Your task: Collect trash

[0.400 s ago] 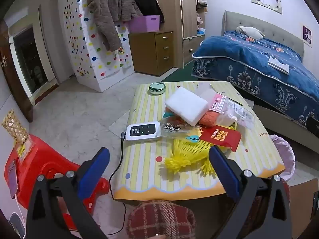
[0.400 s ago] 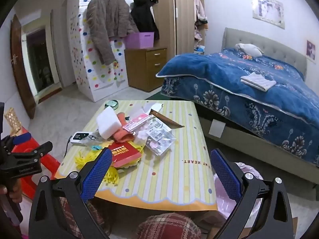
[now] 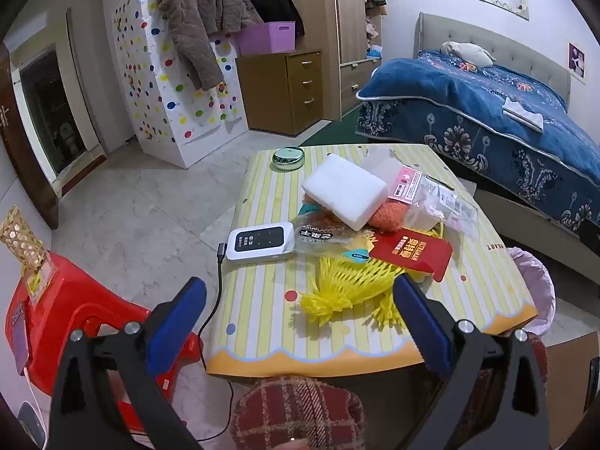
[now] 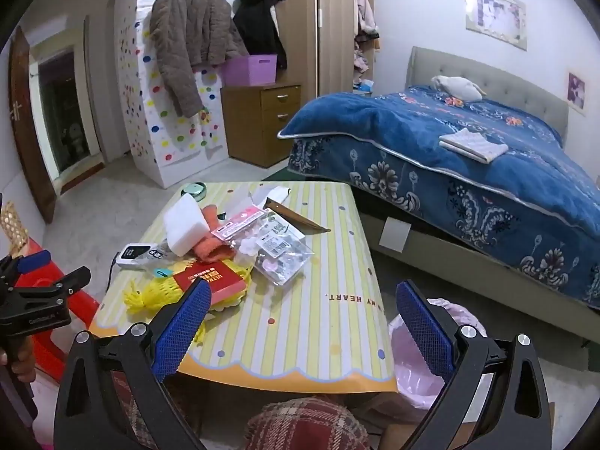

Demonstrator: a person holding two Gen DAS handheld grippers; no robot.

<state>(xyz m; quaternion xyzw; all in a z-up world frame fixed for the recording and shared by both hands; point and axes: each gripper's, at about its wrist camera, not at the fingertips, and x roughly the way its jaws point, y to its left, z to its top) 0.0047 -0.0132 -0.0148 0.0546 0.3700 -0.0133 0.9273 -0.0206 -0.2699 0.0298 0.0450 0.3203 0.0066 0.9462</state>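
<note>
A pile of litter lies on the yellow-striped table (image 3: pixel 262 300) (image 4: pixel 330 322): yellow foam netting (image 3: pixel 348 281) (image 4: pixel 157 294), a red packet (image 3: pixel 412 251) (image 4: pixel 213 277), a white foam block (image 3: pixel 343 189) (image 4: pixel 185 225), an orange knit piece (image 3: pixel 388 215) (image 4: pixel 212 249), clear plastic bags (image 3: pixel 438 202) (image 4: pixel 277 251). A bin with a pink liner (image 3: pixel 536 292) (image 4: pixel 423 348) stands at the table's right. My left gripper (image 3: pixel 300 300) is open and empty, near the table's front edge. My right gripper (image 4: pixel 303 307) is open and empty, above the table's front right part.
A white device with a black cable (image 3: pixel 260 242) (image 4: pixel 135 255) lies on the table's left, a round green tin (image 3: pixel 288 157) (image 4: pixel 194 190) at the back. A red plastic stool (image 3: pixel 56 322) stands left. A bed with a blue cover (image 4: pixel 468 172) is to the right. My plaid knee (image 3: pixel 296 412) is below.
Both views have shifted a little closer to the table. Both grippers stay open and empty.
</note>
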